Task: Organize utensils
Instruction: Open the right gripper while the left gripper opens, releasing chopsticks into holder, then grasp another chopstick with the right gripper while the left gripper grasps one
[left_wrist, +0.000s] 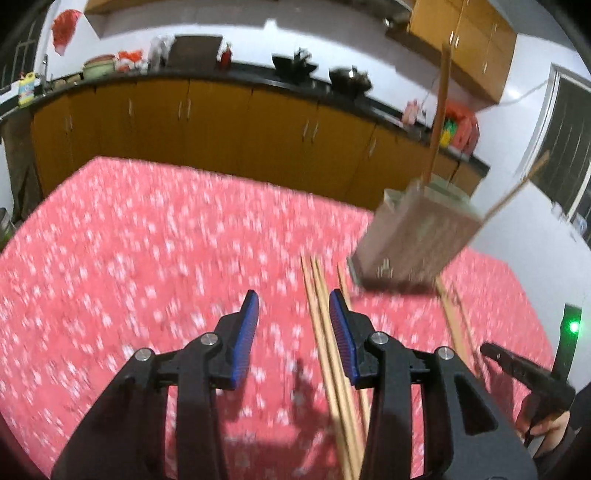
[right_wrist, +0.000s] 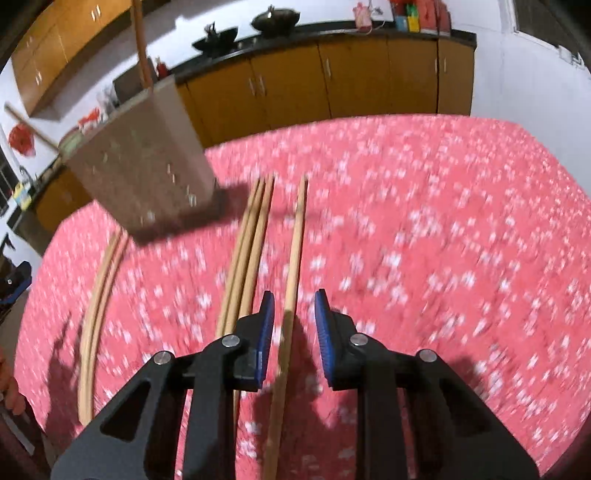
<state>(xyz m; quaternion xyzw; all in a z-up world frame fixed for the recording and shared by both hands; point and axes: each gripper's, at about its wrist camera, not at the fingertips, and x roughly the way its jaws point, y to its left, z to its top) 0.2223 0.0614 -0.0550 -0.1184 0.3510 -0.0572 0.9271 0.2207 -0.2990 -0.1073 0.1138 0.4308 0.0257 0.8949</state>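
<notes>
With both grippers released, the right gripper (right_wrist: 294, 317) straddles a lone chopstick (right_wrist: 291, 280) at lower centre, the left gripper (left_wrist: 293, 317) nothing; closing and carrying to the holder (right_wrist: 144, 162) is judged next.

Chopsticks (right_wrist: 251, 251) on tablecloth (right_wrist: 424, 240), holder (right_wrist: 147, 162) behind-left, cabinets (right_wrist: 295, 88) beyond.

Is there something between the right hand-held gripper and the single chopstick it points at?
Nothing visible. The single chopstick lies on the red tablecloth, already between the open jaws of the right hand-held gripper, touching neither pad. The bundle of chopsticks lies apart, beside the left jaw.
</notes>
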